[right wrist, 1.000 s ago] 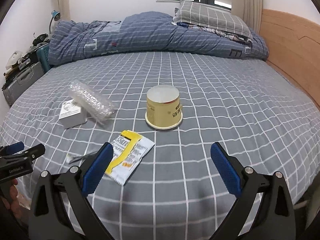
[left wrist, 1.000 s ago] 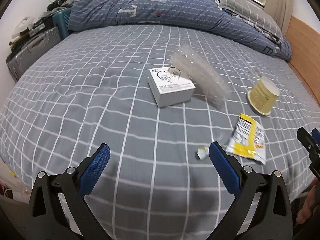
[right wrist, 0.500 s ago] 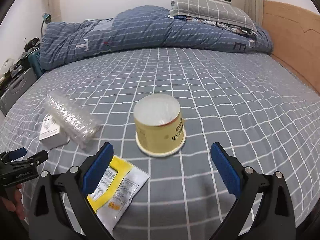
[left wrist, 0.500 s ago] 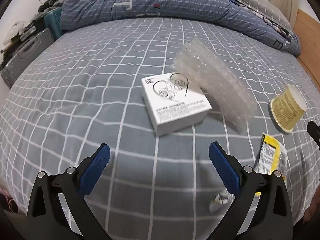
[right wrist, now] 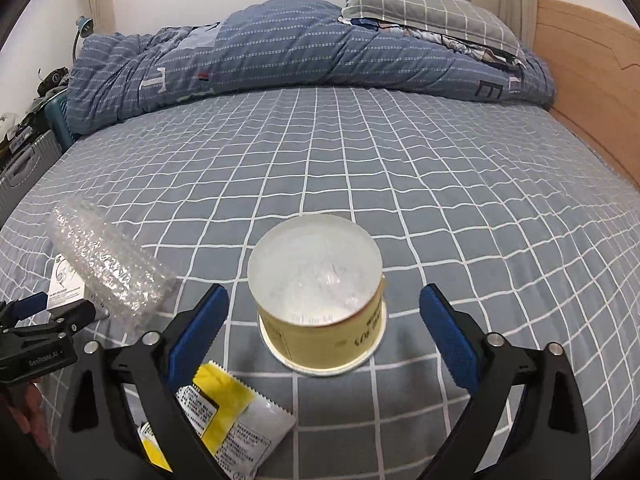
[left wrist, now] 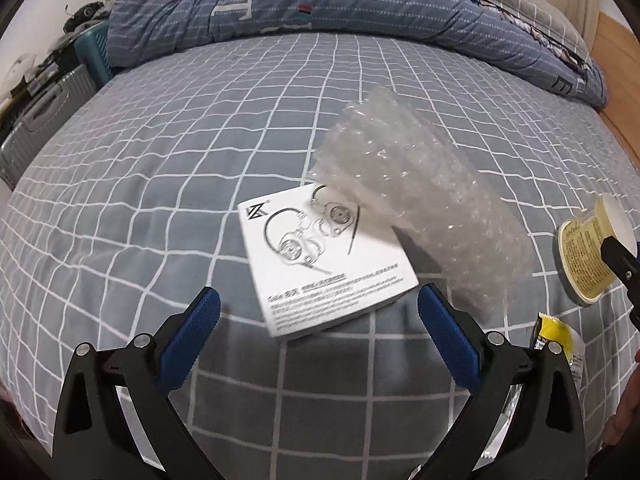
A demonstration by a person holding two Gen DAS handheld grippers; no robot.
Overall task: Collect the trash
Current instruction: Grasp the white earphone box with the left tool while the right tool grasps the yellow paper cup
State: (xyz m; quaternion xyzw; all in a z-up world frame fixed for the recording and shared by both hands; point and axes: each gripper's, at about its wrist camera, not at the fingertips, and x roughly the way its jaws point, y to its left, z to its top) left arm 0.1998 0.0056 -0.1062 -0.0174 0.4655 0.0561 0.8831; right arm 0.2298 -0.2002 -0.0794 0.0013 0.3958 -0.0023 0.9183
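Note:
A white earphone box (left wrist: 324, 264) lies flat on the grey checked bed, with a roll of bubble wrap (left wrist: 416, 200) leaning over its far right corner. My left gripper (left wrist: 320, 332) stands open, its blue pads just short of the box's near edge. An upturned yellow paper cup (right wrist: 320, 300) sits between the open fingers of my right gripper (right wrist: 324, 328), slightly ahead of the pads. A yellow and white snack wrapper (right wrist: 228, 420) lies under the right gripper's left finger. The cup (left wrist: 588, 256) and wrapper (left wrist: 560, 340) also show at the left wrist view's right edge.
A rumpled blue duvet (right wrist: 280, 52) and a grey checked pillow (right wrist: 432, 8) lie along the far side of the bed. A wooden headboard (right wrist: 592, 80) runs on the right. Suitcases (left wrist: 44, 120) and clutter stand off the bed's left side.
Both grippers have moved forward and lower. The left one has closed in on the white box, the right one on the yellow cup. Both stay open.

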